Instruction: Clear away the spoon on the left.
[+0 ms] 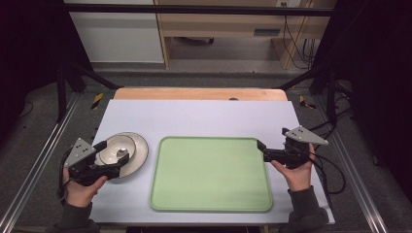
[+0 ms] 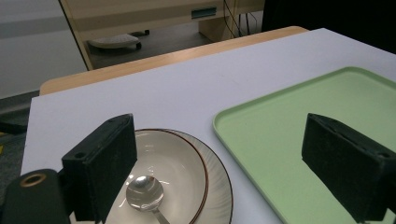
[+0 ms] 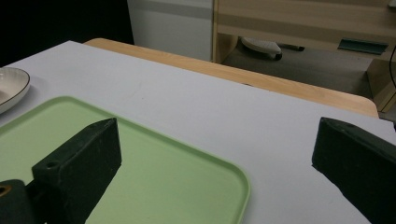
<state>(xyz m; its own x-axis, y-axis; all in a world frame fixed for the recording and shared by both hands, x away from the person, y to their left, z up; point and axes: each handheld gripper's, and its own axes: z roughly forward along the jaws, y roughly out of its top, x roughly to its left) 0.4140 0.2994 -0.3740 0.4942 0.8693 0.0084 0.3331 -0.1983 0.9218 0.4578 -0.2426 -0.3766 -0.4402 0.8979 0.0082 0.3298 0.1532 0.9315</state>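
Observation:
A white bowl point(image 1: 118, 145) with a thin brown rim sits on a white plate point(image 1: 140, 154) at the table's left. A metal spoon point(image 1: 121, 155) lies in the bowl. My left gripper point(image 1: 115, 152) is open, low over the near side of the bowl and plate. In the left gripper view its jaws stand wide apart, one over the bowl point(image 2: 175, 161) by the spoon point(image 2: 144, 192), the other over the tray point(image 2: 299, 107). The light green tray point(image 1: 210, 173) lies empty at the middle. My right gripper point(image 1: 263, 150) is open at the tray's right edge, one jaw over the tray point(image 3: 154, 179).
A pale sheet point(image 1: 199, 119) covers the table, and a strip of wood point(image 1: 199, 93) shows at its far edge. Metal frame rails point(image 1: 36, 162) run along both sides. Cables point(image 1: 335, 172) trail by the right hand. Wooden furniture point(image 1: 218, 22) stands beyond the table.

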